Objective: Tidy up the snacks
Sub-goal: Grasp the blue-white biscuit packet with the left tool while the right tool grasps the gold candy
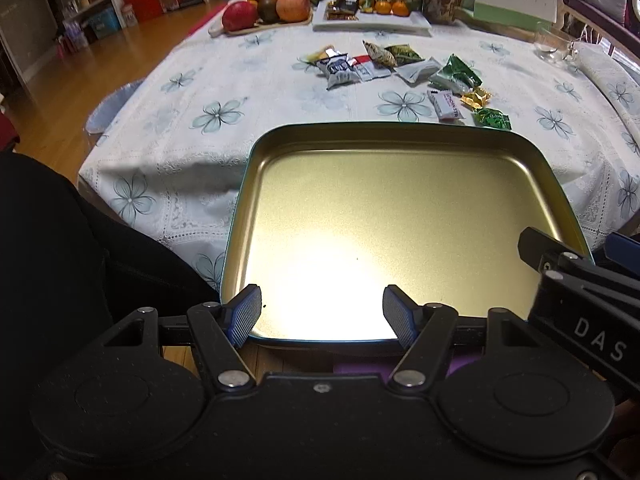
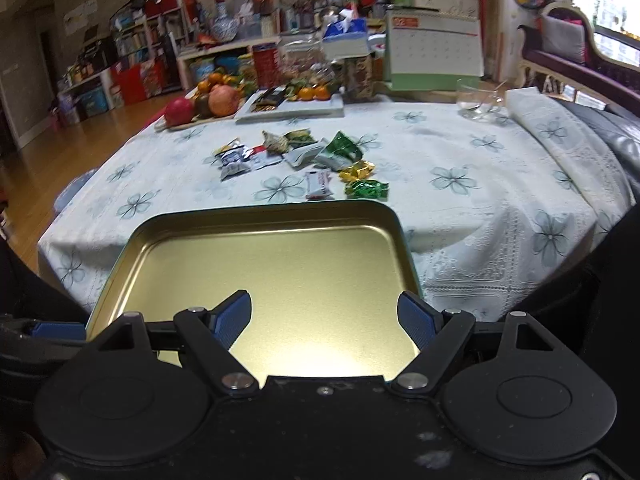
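An empty gold tin tray with a teal rim [image 1: 360,126] [image 2: 260,216] lies at the near edge of the table. My left gripper [image 1: 322,316] is open and hovers over the tray's near rim, with nothing between its pads. My right gripper [image 2: 324,320] is open over the tray's near right part and holds nothing; its body shows at the right of the left wrist view. Several wrapped snacks lie loose beyond the tray: a green candy [image 1: 492,119] [image 2: 366,190], a gold candy [image 1: 476,98] [image 2: 357,170], a white bar [image 1: 446,105] [image 2: 318,185] and a green packet [image 1: 456,74] [image 2: 340,150].
At the table's far side stand a board of fruit [image 1: 272,8] [image 2: 208,104], a white plate with sweets and oranges [image 1: 372,24] [image 2: 292,110], a desk calendar [image 2: 434,52] and a glass bowl [image 2: 478,100]. The flowered cloth [image 1: 216,116] drops off at the left to a wooden floor.
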The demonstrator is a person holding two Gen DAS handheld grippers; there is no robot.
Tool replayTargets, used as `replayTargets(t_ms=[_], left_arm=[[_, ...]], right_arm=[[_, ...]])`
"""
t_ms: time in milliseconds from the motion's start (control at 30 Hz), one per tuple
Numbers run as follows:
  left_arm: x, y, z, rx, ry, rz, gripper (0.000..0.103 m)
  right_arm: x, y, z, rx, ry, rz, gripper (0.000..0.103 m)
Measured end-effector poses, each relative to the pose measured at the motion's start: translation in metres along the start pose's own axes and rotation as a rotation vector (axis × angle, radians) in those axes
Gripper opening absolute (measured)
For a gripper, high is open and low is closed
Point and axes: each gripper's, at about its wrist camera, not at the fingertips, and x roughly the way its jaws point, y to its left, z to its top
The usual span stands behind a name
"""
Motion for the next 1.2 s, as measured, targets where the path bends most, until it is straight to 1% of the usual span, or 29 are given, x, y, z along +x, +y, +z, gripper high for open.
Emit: replayTargets(t_ms=[67, 100, 133, 267, 333, 400, 467, 567, 667, 833, 967, 1033, 1100, 1200], left_arm=[[0.003, 0.001, 0.01, 0.013, 0.04, 0.0, 0.069], [0.004, 0.0, 0.016, 0.021, 0.058, -0.007, 0.066], [0.005, 0.0, 0.021, 0.03, 0.07, -0.02, 0.066], [0.008, -0.002, 0.046, 0.042, 0.078, -0.039, 0.066], [0.01, -0.002, 0.061, 0.043, 0.079, -0.051, 0.066], [0.014, -0.002, 0.078, 0.035, 0.085, -0.057, 0.066], [0.021, 0.0, 0.094, 0.023, 0.094, -0.064, 0.066], [0.035, 0.003, 0.118, 0.005, 0.104, -0.079, 0.065], [0.052, 0.006, 0.144, 0.01, 0.107, -0.097, 0.064], [0.085, 0.009, 0.184, -0.004, 0.103, -0.069, 0.063], [0.112, 0.009, 0.213, -0.002, 0.106, -0.064, 0.063], [0.125, 0.01, 0.226, -0.016, 0.111, -0.066, 0.063], [0.137, 0.011, 0.236, -0.028, 0.12, -0.075, 0.063], [0.155, 0.011, 0.25, -0.038, 0.143, -0.083, 0.063]], right_arm=[[0.006, 0.0, 0.01, -0.017, 0.044, 0.025, 0.083], [0.009, 0.0, 0.017, -0.026, 0.065, 0.038, 0.083], [0.013, -0.001, 0.023, -0.032, 0.078, 0.052, 0.083], [0.024, -0.002, 0.05, -0.063, 0.086, 0.071, 0.082], [0.035, -0.004, 0.068, -0.078, 0.115, 0.082, 0.082], [0.047, -0.009, 0.084, -0.073, 0.141, 0.096, 0.076], [0.059, -0.015, 0.097, -0.05, 0.162, 0.096, 0.072], [0.085, -0.028, 0.121, 0.01, 0.228, 0.099, 0.071], [0.112, -0.04, 0.141, 0.068, 0.275, 0.107, 0.068], [0.16, -0.059, 0.175, 0.163, 0.322, 0.112, 0.068], [0.198, -0.075, 0.201, 0.255, 0.343, 0.081, 0.068], [0.217, -0.081, 0.211, 0.29, 0.369, 0.07, 0.068], [0.239, -0.087, 0.218, 0.328, 0.414, 0.066, 0.068], [0.261, -0.09, 0.219, 0.388, 0.476, 0.07, 0.068]])
